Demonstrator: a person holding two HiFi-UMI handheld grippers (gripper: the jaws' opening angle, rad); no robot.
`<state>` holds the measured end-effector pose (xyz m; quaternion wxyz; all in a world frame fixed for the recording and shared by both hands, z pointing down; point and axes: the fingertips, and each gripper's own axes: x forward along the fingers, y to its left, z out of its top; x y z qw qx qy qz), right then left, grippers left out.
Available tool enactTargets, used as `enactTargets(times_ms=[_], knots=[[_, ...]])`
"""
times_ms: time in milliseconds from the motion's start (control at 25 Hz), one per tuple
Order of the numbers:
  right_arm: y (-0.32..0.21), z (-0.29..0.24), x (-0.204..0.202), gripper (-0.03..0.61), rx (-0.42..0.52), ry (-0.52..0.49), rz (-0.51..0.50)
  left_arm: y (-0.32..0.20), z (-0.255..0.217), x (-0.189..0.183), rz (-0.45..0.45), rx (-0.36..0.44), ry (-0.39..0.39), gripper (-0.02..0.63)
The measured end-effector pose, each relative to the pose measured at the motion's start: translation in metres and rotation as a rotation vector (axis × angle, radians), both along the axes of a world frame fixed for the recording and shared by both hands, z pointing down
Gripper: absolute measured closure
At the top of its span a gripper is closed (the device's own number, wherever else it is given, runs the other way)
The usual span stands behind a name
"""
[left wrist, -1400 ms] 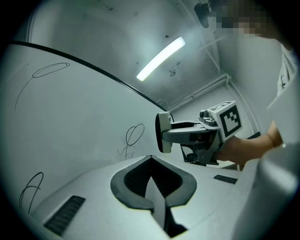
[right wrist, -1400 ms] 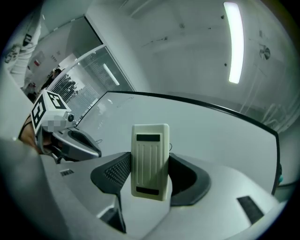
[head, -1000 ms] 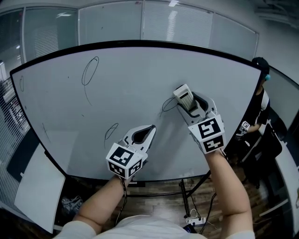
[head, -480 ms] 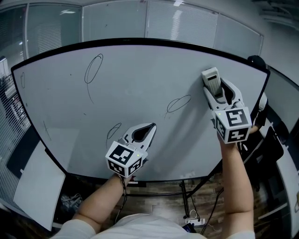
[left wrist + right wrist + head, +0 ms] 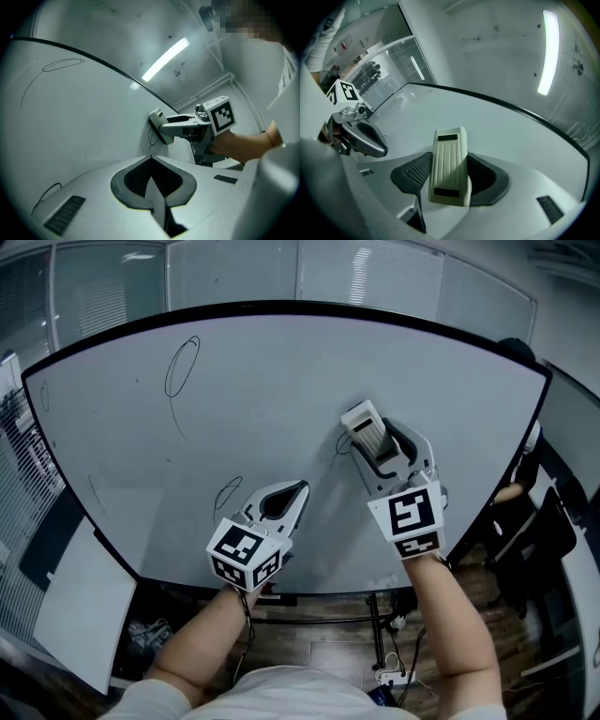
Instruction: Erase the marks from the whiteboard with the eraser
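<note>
Eraser (image 5: 367, 431) is clamped between the fingers of the right gripper (image 5: 376, 452), against the whiteboard (image 5: 281, 371); left gripper (image 5: 296, 493) fingers meet, empty

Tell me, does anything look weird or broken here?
Nothing stands out. The right gripper holds the eraser against the whiteboard, the left gripper is shut and empty, and a few pen marks remain.

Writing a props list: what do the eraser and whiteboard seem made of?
Eraser: probably hard plastic, cream, matte, with moulded ribs along its back. Whiteboard: smooth, even white panel, perhaps coated metal or melamine; the look leaves it open.
</note>
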<state>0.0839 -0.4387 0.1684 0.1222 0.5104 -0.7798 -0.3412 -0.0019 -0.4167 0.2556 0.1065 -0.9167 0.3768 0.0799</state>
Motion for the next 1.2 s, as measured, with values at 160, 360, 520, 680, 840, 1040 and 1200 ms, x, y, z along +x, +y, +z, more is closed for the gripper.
enactTargets(times_ms=[160,360,520,680,840,1040,1200], knots=[[0.001,0.047,-0.034,0.342,-0.052,0.045,-0.058,0.003,0.007,-0.008,-0.026,-0.015,-0.010,0.607],[0.001,0.097,-0.061,0.342,-0.119,0.077,-0.116,0.005,0.027,-0.017,-0.055,-0.051,-0.018,0.607],[0.001,0.107,-0.068,0.342,-0.129,0.094,-0.123,0.007,0.033,-0.018,-0.062,-0.066,-0.024,0.607],[0.001,0.101,-0.065,0.342,-0.126,0.110,-0.115,0.010,0.032,-0.013,-0.056,-0.060,-0.035,0.607],[0.000,0.067,-0.047,0.342,-0.078,0.099,-0.086,0.012,0.025,-0.010,-0.050,-0.046,-0.036,0.607],[-0.002,-0.002,-0.001,0.342,-0.007,0.037,-0.020,0.014,0.016,-0.010,-0.047,-0.026,-0.022,0.607],[-0.004,-0.044,0.038,0.341,0.029,-0.028,0.038,0.015,0.014,-0.007,-0.032,-0.024,-0.025,0.607]])
